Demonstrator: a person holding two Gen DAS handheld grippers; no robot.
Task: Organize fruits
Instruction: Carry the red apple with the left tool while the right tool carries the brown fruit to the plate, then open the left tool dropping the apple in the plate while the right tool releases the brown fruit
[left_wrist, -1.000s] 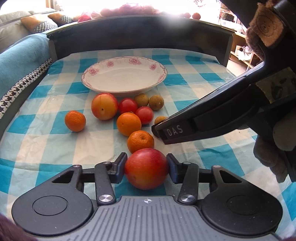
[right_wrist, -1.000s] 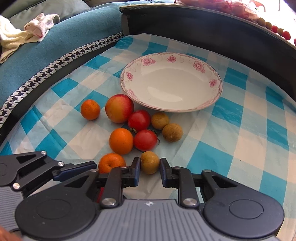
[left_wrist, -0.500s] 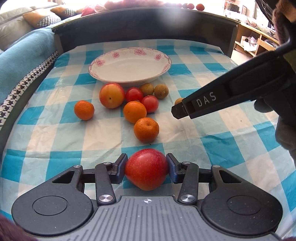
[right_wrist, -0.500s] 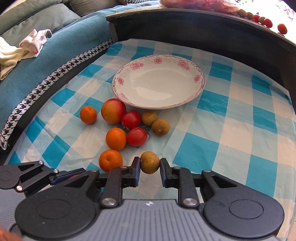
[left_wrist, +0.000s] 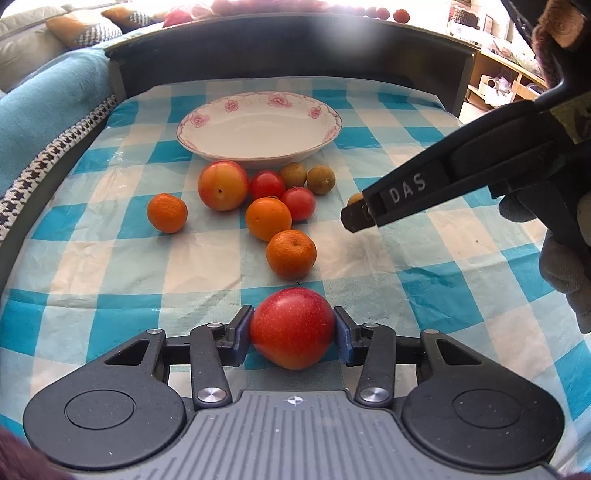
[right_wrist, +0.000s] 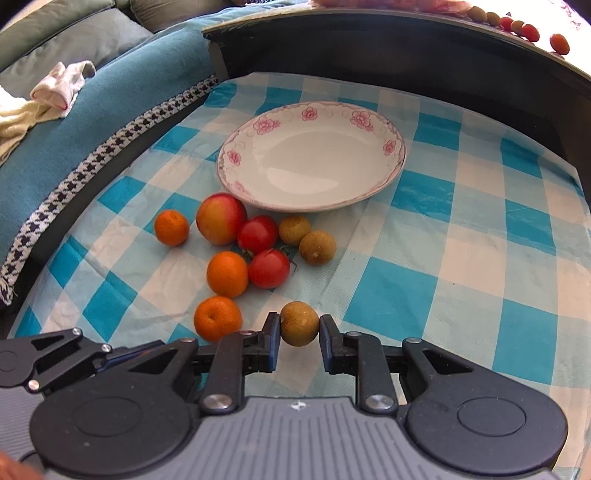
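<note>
Carry step: left gripper (left_wrist: 293, 328) clamps red apple (left_wrist: 291, 326); right gripper (right_wrist: 298, 330) clamps small brown fruit (right_wrist: 299, 323). Next, prob.: carry both to far plate (right_wrist: 397, 162), release w/o rolling.

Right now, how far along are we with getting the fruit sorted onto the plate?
Nothing is placed yet: the plate is bare. In hand: the left gripper is shut on a red apple, and the right gripper on a small brown fruit. Left on the checked cloth: three oranges, two tomatoes, one more apple and two brown fruits.
</note>
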